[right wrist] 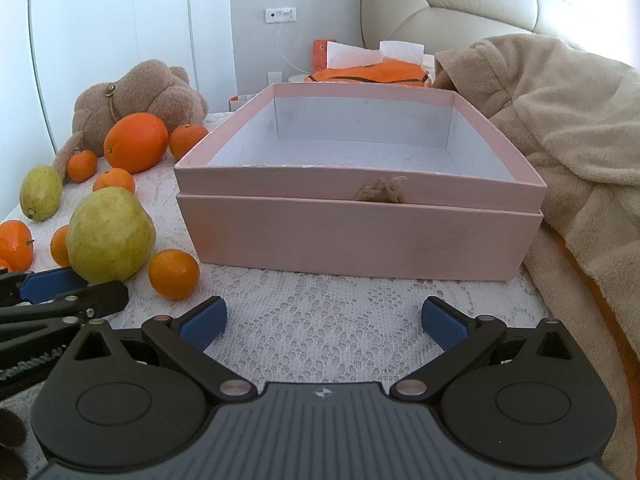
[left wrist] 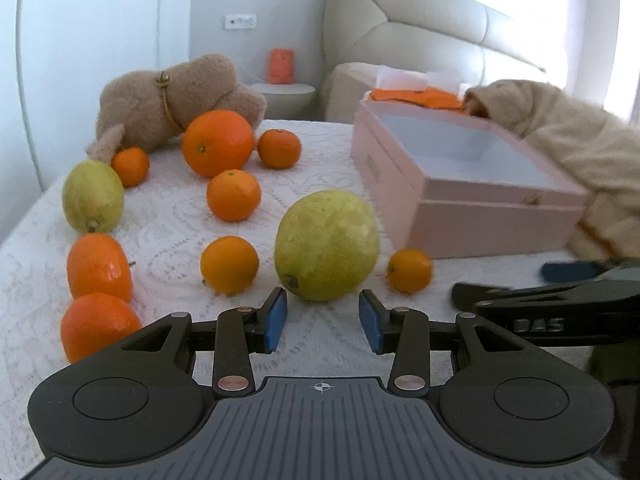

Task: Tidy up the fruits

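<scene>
The left gripper [left wrist: 323,320] is open a little way and holds nothing. Its blue pads [left wrist: 276,318] sit low over the white lace cloth [left wrist: 168,216]. Right in front of them lies a big green guava [left wrist: 327,245], just past the tips and not touching them.

A small orange [left wrist: 409,271] lies just to the right of the guava, near the pink box [left wrist: 472,196]. Another small orange [left wrist: 229,264] lies to the left of the guava. More oranges are spread over the cloth on the left. A big orange [left wrist: 218,143] sits at the back, touching a brown teddy [left wrist: 168,100]. A second guava [left wrist: 93,195] lies far to the left.

The right gripper [right wrist: 323,325] is open wide and holds nothing. It points at the front wall of the box [right wrist: 360,232]. The box is open on top and there is no fruit in it. A bit of string [right wrist: 380,192] hangs at its front edge.

A tan blanket [right wrist: 568,128] is piled up against the right side of the box. Behind the box there is an orange bag [right wrist: 372,72] with white paper in it
</scene>
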The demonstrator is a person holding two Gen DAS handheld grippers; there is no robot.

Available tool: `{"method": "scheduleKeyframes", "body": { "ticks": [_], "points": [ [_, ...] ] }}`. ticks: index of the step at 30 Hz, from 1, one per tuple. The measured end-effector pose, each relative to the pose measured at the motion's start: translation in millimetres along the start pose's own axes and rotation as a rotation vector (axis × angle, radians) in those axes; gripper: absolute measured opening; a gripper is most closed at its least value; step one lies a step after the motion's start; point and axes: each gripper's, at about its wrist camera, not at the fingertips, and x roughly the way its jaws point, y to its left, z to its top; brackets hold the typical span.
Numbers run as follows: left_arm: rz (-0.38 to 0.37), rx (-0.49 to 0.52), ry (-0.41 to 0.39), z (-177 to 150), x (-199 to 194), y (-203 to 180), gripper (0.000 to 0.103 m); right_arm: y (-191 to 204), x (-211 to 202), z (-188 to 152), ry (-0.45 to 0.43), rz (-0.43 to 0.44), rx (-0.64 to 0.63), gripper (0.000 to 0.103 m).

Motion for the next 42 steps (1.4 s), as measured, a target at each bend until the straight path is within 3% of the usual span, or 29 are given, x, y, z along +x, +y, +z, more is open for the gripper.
{"method": "scheduleKeyframes", "body": {
  "ticks": [3,5,8,11,15,26,31,42],
  "points": [
    [-0.062,-0.014,-0.042,8.4,-24.7,8.6,0.045,6.8,-0.7,0.9,0.061,-0.04,0.022,0.103],
    [-0.073,-0.03,-0.096,17.3,-44.8,19.8,0.045,10.9,-0.9,-0.3,0.048,-0.066,0.028,0.103],
    [-0.005,-0.061,-0.134,29.4,-63.5,47.0,0.044,10.2,-0.7,-0.7,0.047,-0.06,0.025,0.103],
    [0.08,-0.043,-0.081,31.9,-63.7,69.9,0.043,9.8,1.3,0.6,0.048,-0.054,0.022,0.103],
    [0.047,-0.02,0.008,23.1,-52.0,82.4,0.043,7.9,2.8,1.9,0.048,-0.038,0.005,0.103],
    [0.125,0.066,-0.031,1.5,-60.4,79.3,0.044,7.9,1.3,-0.1,0.038,-0.031,0.002,0.103],
    [0.173,0.059,-0.011,-1.9,-57.8,89.4,0.047,7.7,1.5,-0.2,0.038,-0.031,0.003,0.103],
    [0.1,-0.054,0.051,-9.5,-39.4,106.3,0.053,7.5,1.4,-0.2,0.04,-0.029,-0.001,0.103]
  ]
}}
